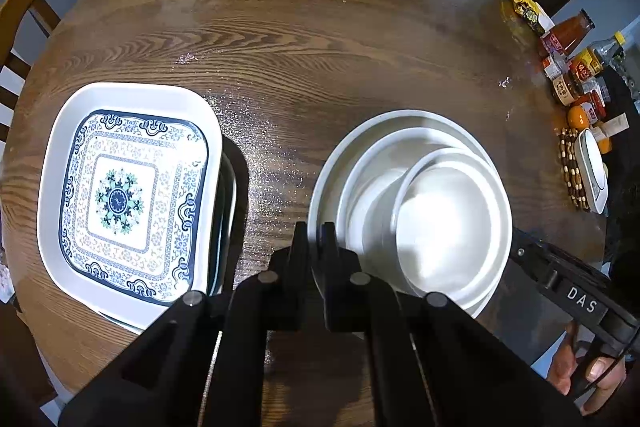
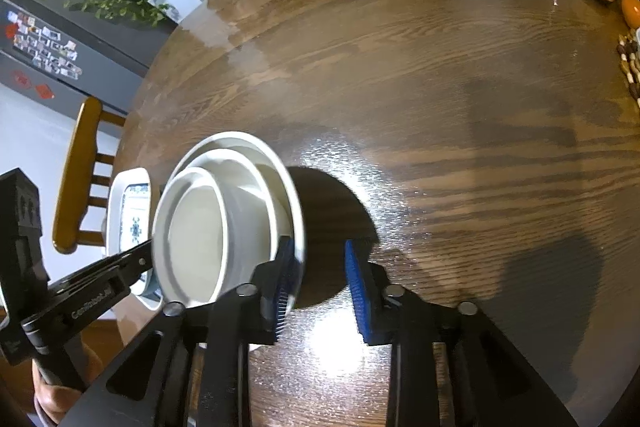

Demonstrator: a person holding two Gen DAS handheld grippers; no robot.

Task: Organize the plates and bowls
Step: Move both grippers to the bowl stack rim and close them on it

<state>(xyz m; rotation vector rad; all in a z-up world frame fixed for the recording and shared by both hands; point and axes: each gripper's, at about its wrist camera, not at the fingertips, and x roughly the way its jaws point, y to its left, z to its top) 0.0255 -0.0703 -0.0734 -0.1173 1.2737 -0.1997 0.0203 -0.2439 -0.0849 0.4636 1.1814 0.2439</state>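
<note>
A stack of three nested white bowls stands on the round wooden table. My left gripper is shut on the near-left rim of the largest bowl. A square plate with a blue pattern lies on top of other plates to the left. In the right wrist view the bowl stack looks lifted and tilted, with its shadow underneath. My right gripper is open, its left blue pad beside the stack's right rim. The left gripper reaches the stack from the left.
Sauce bottles and jars, an orange, a beaded mat and a white dish crowd the table's right edge. Wooden chairs stand around the table. A fridge with magnets is at the far left.
</note>
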